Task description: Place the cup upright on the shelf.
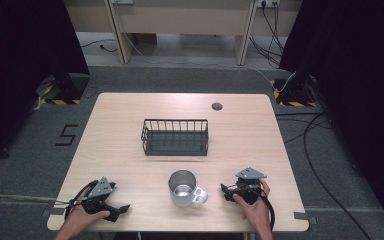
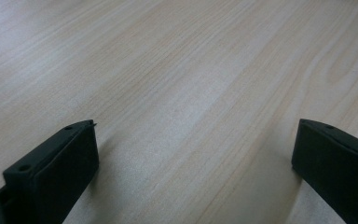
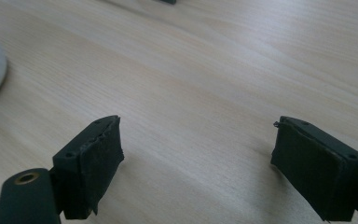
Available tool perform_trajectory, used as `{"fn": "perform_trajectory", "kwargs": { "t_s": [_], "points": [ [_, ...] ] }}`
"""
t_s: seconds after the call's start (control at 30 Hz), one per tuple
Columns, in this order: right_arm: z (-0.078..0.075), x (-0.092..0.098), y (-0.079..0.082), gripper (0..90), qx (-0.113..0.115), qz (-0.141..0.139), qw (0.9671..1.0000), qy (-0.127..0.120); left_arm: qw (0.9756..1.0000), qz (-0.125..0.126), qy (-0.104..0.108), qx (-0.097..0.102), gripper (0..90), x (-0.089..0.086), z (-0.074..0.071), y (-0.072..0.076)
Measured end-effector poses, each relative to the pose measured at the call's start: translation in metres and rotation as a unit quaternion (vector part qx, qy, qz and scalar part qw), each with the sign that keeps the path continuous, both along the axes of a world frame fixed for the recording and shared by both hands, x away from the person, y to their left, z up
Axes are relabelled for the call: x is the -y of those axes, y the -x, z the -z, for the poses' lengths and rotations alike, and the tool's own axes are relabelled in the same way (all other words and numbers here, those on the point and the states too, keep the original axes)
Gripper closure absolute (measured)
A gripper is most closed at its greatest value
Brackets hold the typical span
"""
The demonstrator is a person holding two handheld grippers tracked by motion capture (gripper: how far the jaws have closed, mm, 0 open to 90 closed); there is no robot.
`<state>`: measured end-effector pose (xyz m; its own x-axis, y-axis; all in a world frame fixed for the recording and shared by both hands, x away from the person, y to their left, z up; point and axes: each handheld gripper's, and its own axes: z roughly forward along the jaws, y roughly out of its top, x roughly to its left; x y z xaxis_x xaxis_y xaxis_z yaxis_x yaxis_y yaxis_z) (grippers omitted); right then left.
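Shiny metal mug on matt pale wood table.

A black figure "5" is marked on the grey floor to the left of the table, just off its far left corner, and reads upright from the high view. Nothing else in the pictures carries writing that can be read: the mug, the wire basket and the grippers show no label or brand
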<state>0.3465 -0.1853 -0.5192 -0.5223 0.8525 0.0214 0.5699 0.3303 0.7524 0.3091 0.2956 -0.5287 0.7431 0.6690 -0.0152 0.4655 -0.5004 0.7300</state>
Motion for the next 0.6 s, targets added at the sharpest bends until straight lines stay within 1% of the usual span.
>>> {"fn": "perform_trajectory", "kwargs": {
  "t_s": [0.03, 0.07, 0.1, 0.2, 0.3, 0.4, 0.5, 0.6],
  "points": [
    [-0.002, 0.000, 0.003, 15.4, 0.008, -0.005, 0.9999, -0.012, 1.0000, 0.000, 0.000, 0.000, 0.0, 0.000, 0.000, 0.000],
    [-0.003, 0.001, 0.004, 15.4, 0.013, -0.006, 0.9997, -0.019, 1.0000, 0.000, 0.000, 0.000, 0.0, 0.000, 0.000, 0.000],
    [-0.003, 0.001, 0.004, 15.4, 0.013, -0.006, 0.9997, -0.019, 1.0000, 0.000, 0.000, 0.000, 0.0, 0.000, 0.000, 0.000],
    [-0.007, 0.002, 0.008, 15.4, 0.027, -0.012, 0.9989, -0.037, 1.0000, 0.000, 0.000, 0.000, 0.0, 0.000, 0.000, 0.000],
    [-0.011, 0.003, 0.013, 15.4, 0.036, -0.021, 0.9980, -0.048, 1.0000, 0.000, 0.000, 0.000, 0.0, 0.000, 0.000, 0.000],
    [-0.012, 0.002, 0.016, 15.4, 0.041, -0.024, 0.9977, -0.049, 1.0000, 0.000, 0.000, 0.000, 0.0, 0.000, 0.000, 0.000],
    [-0.016, 0.000, 0.022, 15.6, 0.049, -0.033, 0.9969, -0.052, 1.0000, 0.000, 0.000, 0.000, 0.0, 0.000, 0.000, 0.000],
    [-0.017, -0.002, 0.024, 15.6, 0.052, -0.035, 0.9967, -0.052, 1.0000, 0.000, 0.000, 0.000, 0.0, 0.000, 0.000, 0.000]
  ]
}}
